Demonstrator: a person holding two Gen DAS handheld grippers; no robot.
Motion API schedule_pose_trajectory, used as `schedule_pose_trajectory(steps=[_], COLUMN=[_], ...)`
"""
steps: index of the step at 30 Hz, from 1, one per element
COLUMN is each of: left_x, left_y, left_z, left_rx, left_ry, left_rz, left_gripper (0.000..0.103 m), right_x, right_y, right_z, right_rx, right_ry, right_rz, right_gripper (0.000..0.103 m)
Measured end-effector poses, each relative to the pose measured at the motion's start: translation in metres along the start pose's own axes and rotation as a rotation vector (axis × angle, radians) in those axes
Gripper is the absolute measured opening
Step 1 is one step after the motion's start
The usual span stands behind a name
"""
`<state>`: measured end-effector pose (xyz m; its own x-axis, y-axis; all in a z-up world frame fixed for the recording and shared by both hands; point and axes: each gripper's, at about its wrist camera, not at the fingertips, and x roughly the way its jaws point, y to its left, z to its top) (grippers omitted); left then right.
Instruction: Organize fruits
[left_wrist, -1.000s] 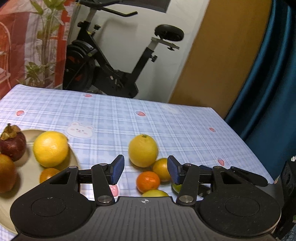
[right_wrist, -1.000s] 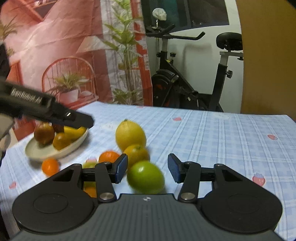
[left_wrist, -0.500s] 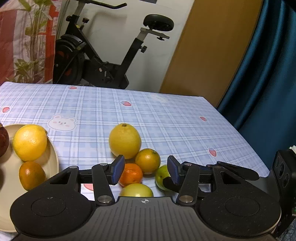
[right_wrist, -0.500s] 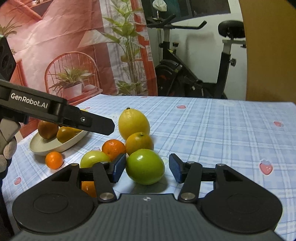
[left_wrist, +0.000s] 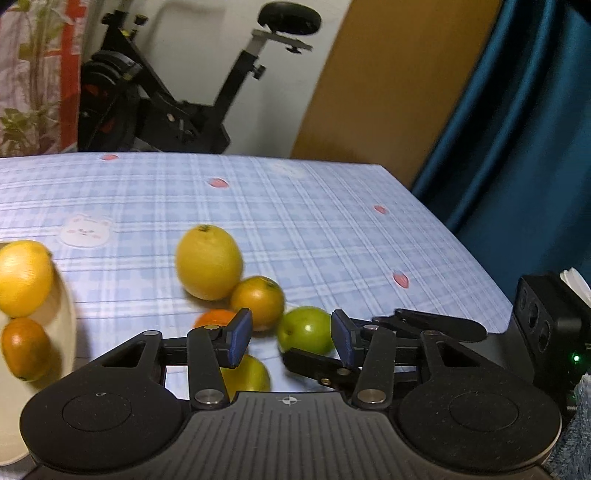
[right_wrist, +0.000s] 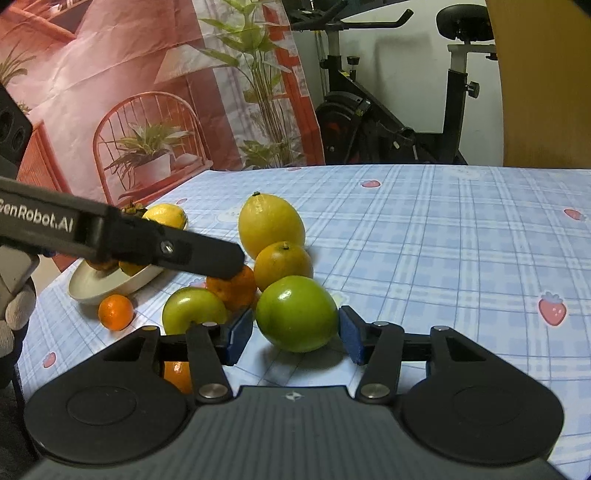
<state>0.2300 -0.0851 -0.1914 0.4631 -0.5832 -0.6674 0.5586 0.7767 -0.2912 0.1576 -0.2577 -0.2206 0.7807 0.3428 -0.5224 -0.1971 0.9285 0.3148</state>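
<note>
My right gripper (right_wrist: 294, 336) is shut on a green fruit (right_wrist: 295, 314) that rests on the checked tablecloth, with a blue pad against each side of it. Behind it a big lemon (right_wrist: 271, 225), a small orange (right_wrist: 282, 266), a tangerine (right_wrist: 236, 291) and a second green fruit (right_wrist: 192, 310) sit in a cluster. My left gripper (left_wrist: 291, 341) hovers over this cluster with its jaws closing and nothing pressed between them. One of its fingers (right_wrist: 207, 258) reaches above the tangerine. A cream plate (left_wrist: 68, 310) at the left holds a yellow fruit (left_wrist: 22, 277) and an orange one (left_wrist: 24, 349).
A loose tangerine (right_wrist: 115, 312) lies in front of the plate (right_wrist: 96, 288), and another orange fruit (right_wrist: 177, 373) peeks out under my right gripper. The table's right edge (left_wrist: 480, 266) borders a blue curtain. An exercise bike (right_wrist: 388, 125) stands behind the table.
The left gripper swung right from the plate to above the fruit cluster, and its jaws narrowed slightly. The green fruit now sits deeper between the right pads.
</note>
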Motion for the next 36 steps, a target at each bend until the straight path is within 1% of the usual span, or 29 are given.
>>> schedule_pose_trajectory(steps=[10, 15, 23, 29, 36], left_x=[0.022, 0.031, 0.042, 0.043, 0.046], left_y=[-0.006, -0.008, -0.014, -0.016, -0.022], left_z=[0.001, 0.0, -0.002, -0.003, -0.005], left_rx=[-0.003, 0.001, 0.008, 0.015, 0.045], left_ry=[0.066, 0.091, 0.104, 0.097, 0.09], left_rz=[-0.01, 0.0, 0.006, 0.02, 0.04], left_gripper=[0.05, 0.05, 0.05, 0.05, 0.05], right_x=[0.002, 0.004, 0.005, 0.005, 0.007], right_y=[0.004, 0.006, 0.006, 0.006, 0.006], right_z=[-0.001, -0.001, -0.002, -0.001, -0.002], right_rx=[-0.013, -0.026, -0.025, -0.02, -0.025], right_ry=[0.015, 0.018, 0.019, 0.023, 0.036], right_rz=[-0.006, -0.009, -0.01, -0.009, -0.006], right_gripper=[0.052, 0.052, 0.052, 0.052, 0.052])
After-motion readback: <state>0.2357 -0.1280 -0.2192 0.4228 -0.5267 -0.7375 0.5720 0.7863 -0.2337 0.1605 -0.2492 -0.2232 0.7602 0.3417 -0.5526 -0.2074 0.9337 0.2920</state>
